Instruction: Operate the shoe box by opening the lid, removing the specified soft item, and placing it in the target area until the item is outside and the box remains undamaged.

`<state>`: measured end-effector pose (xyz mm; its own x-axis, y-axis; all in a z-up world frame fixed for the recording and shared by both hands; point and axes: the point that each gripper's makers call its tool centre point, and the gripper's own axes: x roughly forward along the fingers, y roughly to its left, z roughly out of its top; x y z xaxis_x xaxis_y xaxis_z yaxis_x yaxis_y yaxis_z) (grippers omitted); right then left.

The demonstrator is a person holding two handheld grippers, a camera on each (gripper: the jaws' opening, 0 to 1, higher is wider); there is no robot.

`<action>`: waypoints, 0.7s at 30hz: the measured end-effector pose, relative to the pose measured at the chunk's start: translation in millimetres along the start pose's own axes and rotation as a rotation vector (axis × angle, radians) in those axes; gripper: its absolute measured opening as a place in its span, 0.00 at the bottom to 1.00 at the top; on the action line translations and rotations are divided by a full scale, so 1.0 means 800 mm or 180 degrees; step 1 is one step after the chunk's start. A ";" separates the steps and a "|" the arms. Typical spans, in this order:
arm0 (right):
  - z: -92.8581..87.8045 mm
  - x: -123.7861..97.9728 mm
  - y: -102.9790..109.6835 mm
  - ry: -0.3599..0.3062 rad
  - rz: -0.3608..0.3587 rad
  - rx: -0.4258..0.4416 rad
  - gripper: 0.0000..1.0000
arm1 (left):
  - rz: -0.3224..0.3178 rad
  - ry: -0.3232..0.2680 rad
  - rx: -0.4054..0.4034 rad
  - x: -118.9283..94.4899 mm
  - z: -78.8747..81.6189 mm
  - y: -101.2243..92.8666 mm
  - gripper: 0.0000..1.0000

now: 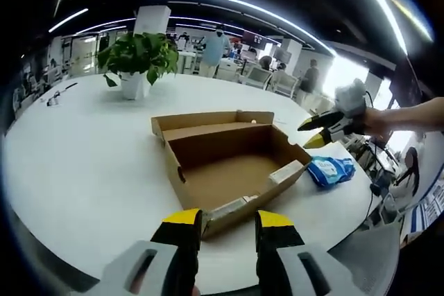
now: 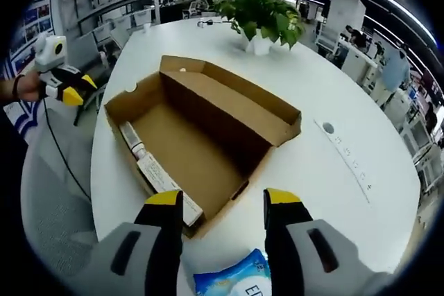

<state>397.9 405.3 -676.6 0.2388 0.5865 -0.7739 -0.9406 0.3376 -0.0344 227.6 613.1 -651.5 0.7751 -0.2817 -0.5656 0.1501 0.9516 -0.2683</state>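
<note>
A: Quick pass. Shoe box [image 1: 232, 168] sits open on the white desk [image 1: 90, 164], brown cardboard, lid folded back flat on the far side in the left gripper view. Inside looks bare, just the cardboard floor.

B: Right gripper view agrees, shoe box [image 2: 198, 136] open, printed labels on the near wall. Where's the soft item?

A: Blue soft pack [image 1: 330, 170] lies on the desk just beside the box's right corner, outside it, near the desk edge. In the right gripper view the same pack [image 2: 232, 279] is at the bottom, between that gripper's own fingers and lower than the tips.

B: Touching it?

A: Can't tell contact. The right gripper [image 2: 223, 199] has its fingers spread apart, yellow tips, nothing clamped between them. Seen from the other side, the right gripper [image 1: 320, 132] hangs in the air over the pack, held by a hand [image 1: 378, 121], yellow tips parted.

B: Left one?

A: Left gripper [image 1: 229, 218] has fingers apart too, the box's near corner showing in the gap, not gripped as far as I can see. From the right gripper view, the left gripper [image 2: 69, 88] floats off the desk's edge beside the box, a hand [image 2: 24, 88] on it.

B: Background?

A: Potted plant [image 1: 137, 60] in a white pot at the far side of the desk, well apart from the box. Office desks and people behind it.
</note>
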 end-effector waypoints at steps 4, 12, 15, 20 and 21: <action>0.002 0.011 0.013 0.0135 0.0171 -0.0244 0.46 | -0.0003 -0.0018 0.0010 0.003 0.000 -0.002 0.31; 0.005 0.031 0.027 0.0294 0.0508 -0.0411 0.50 | -0.0027 -0.0066 0.0040 0.012 0.005 -0.003 0.31; 0.000 0.039 0.029 0.0445 0.0607 -0.0622 0.53 | -0.0032 -0.0084 0.0026 0.013 0.006 -0.005 0.31; -0.002 0.048 0.035 0.0560 0.0731 -0.0686 0.58 | -0.0029 -0.0071 0.0062 0.014 0.001 -0.008 0.31; -0.003 0.050 0.036 0.0569 0.0734 -0.0724 0.60 | -0.0027 -0.0076 0.0054 0.013 0.001 -0.008 0.31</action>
<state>380.1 436.7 -709.9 -0.0128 0.4835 -0.8753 -0.9992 0.0273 0.0297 235.3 603.7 -655.2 0.7882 -0.2870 -0.5445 0.1670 0.9512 -0.2595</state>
